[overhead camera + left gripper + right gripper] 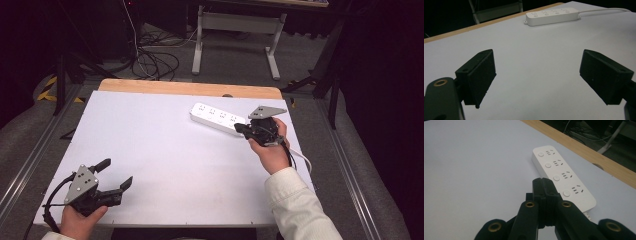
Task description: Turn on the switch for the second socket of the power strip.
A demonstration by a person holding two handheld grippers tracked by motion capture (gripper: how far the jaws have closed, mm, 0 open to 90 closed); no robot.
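A white power strip with four sockets, each with its own round button, lies flat near the far right corner of the table, running at a slant to the far edge, its white cable trailing off toward the right edge. It looks like a rigid plastic bar of modest weight, smooth and probably a little slippery on its glossy sides; it should not bend or crush, and the safest hold would likely be across its narrow width near the middle, since a grip at one end would let the cable's drag swing it. The buttons would want only a light, square press from a closed tip. The right claw is fully closed, its jaws pressed together with nothing between them, and its tip hovers at the cable end of the strip, just beside the last socket's button; whether it touches the casing cannot be told. The left claw is spread wide and empty, held low over the bare surface near the near left corner, well apart from the strip.
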